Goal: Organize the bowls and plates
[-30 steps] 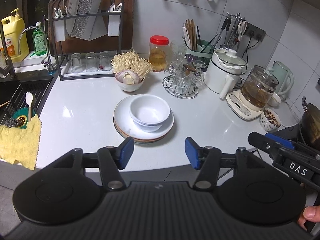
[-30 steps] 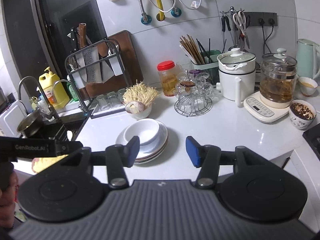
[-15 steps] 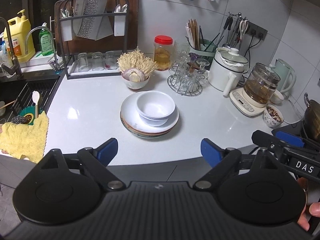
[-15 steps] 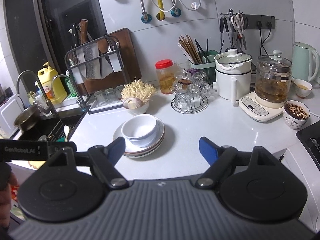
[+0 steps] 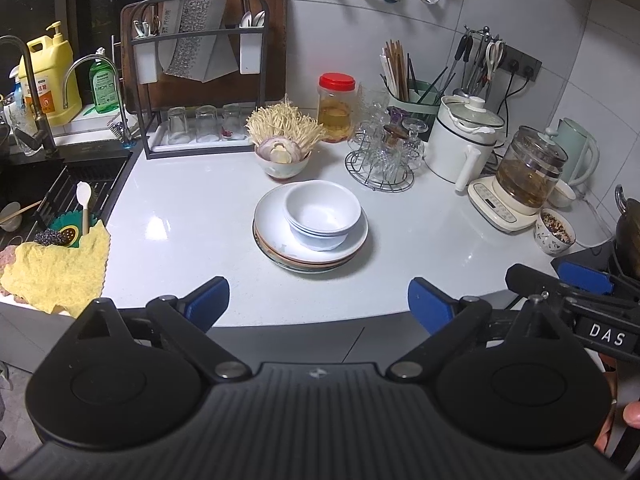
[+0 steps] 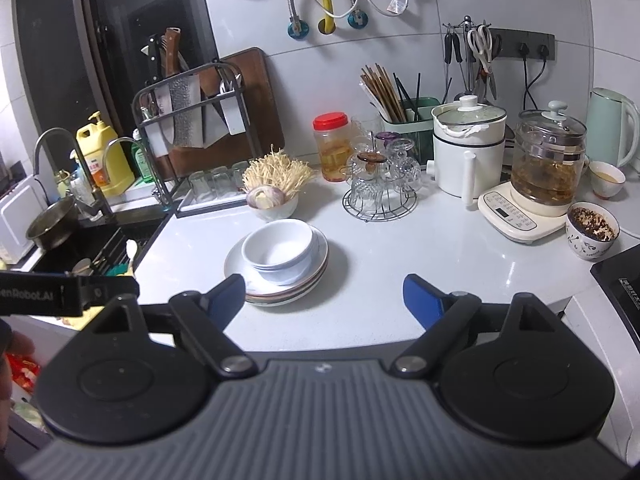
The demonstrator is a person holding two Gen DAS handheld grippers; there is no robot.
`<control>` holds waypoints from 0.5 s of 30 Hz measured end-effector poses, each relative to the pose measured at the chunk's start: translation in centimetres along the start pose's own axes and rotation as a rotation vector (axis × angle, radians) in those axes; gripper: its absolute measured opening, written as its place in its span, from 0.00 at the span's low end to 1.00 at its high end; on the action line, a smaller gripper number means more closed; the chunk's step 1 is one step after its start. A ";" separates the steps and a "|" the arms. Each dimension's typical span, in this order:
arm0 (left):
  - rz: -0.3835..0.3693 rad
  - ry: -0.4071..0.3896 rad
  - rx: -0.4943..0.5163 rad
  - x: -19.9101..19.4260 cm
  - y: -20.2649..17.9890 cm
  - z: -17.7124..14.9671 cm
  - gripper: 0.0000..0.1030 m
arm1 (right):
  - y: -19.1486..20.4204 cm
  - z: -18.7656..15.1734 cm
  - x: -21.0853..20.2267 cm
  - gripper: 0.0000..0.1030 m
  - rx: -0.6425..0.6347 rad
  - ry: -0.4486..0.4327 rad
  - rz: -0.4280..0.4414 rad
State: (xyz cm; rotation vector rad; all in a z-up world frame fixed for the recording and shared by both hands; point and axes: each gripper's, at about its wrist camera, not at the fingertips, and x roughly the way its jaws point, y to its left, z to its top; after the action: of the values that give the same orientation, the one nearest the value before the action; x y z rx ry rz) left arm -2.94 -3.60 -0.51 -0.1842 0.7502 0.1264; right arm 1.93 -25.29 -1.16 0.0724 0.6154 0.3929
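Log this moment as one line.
left tongs: just opened, empty | right tongs: just opened, empty | bowls: stacked on plates | counter: stack untouched

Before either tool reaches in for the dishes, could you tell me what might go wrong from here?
1. The white bowls are nested off-centre on the stack of plates; lifting the plates could let them slide.
2. The bowl of mushrooms sits close behind the stack, and the rack of glasses is nearby; a wide reach might knock them.
3. The left tool and right tool, both open and empty, hang close together and may collide.
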 end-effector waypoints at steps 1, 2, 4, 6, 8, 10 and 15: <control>0.001 0.000 -0.003 -0.1 0.0 -0.1 0.95 | 0.0 0.0 -0.1 0.85 0.002 -0.001 0.001; 0.001 0.002 -0.006 -0.1 0.0 -0.2 0.95 | 0.1 0.0 -0.1 0.85 0.005 -0.005 0.001; 0.001 0.001 -0.007 -0.2 0.0 -0.3 0.95 | 0.1 0.0 -0.2 0.85 0.005 -0.009 0.002; 0.006 0.005 -0.006 -0.3 0.0 -0.3 0.96 | 0.2 -0.1 -0.3 0.85 0.014 -0.014 0.014; 0.008 0.006 -0.001 -0.4 0.1 -0.4 0.96 | 0.5 -0.2 -0.4 0.85 0.010 -0.014 0.017; 0.012 0.009 0.001 -0.5 0.1 -0.5 0.96 | 0.6 -0.2 -0.5 0.85 0.006 -0.015 0.015; 0.023 0.007 0.005 -0.9 0.3 -0.7 0.97 | 0.8 -0.5 -0.6 0.85 0.019 -0.010 0.012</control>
State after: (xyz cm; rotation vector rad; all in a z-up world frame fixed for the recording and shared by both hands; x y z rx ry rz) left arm -4.13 -3.53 -0.45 -0.1713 0.7600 0.1462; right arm 0.95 -24.84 -1.08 0.0966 0.6087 0.3977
